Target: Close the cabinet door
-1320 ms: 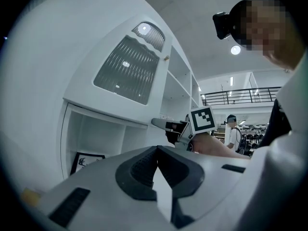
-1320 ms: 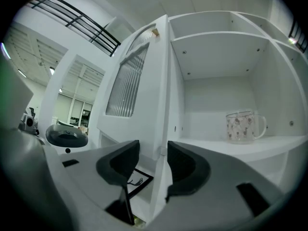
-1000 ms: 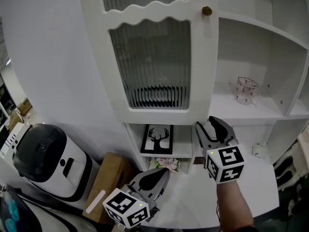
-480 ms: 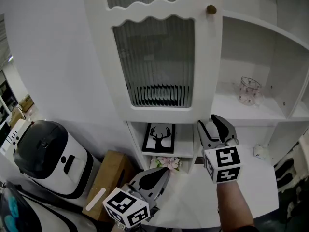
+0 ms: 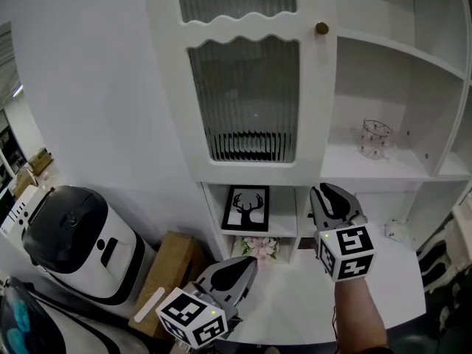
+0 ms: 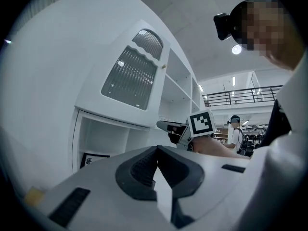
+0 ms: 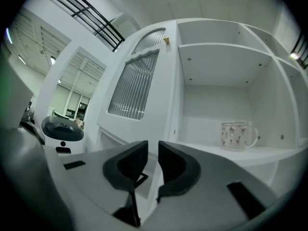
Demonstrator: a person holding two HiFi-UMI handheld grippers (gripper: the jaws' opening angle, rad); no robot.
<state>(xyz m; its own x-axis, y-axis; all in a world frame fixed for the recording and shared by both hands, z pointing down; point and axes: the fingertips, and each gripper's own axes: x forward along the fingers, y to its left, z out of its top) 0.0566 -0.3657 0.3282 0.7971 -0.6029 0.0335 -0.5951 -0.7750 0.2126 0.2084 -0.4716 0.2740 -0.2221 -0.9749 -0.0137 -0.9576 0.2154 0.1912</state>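
The white cabinet door (image 5: pixel 251 94) with ribbed glass and a brass knob (image 5: pixel 321 28) stands swung open, left of the open shelves. My right gripper (image 5: pixel 330 192) sits level just below the door's lower right corner. Its jaws have just been closing and now leave a narrow gap with nothing between them (image 7: pixel 153 162); the door (image 7: pixel 139 81) lies beyond them. My left gripper (image 5: pixel 247 264) hangs lower left, shut and empty (image 6: pixel 155 165), apart from the door (image 6: pixel 134 76).
A glass mug (image 5: pixel 376 137) stands on the open shelf right of the door. A deer picture (image 5: pixel 247 209) and flowers (image 5: pixel 258 247) fill the low compartment. A black-and-white appliance (image 5: pixel 74 242) and a cardboard box (image 5: pixel 166 271) stand at the left.
The right gripper's jaws have gone from wide open to a narrow gap. The head view has shifted a little; the left gripper sits in nearly the same spot.
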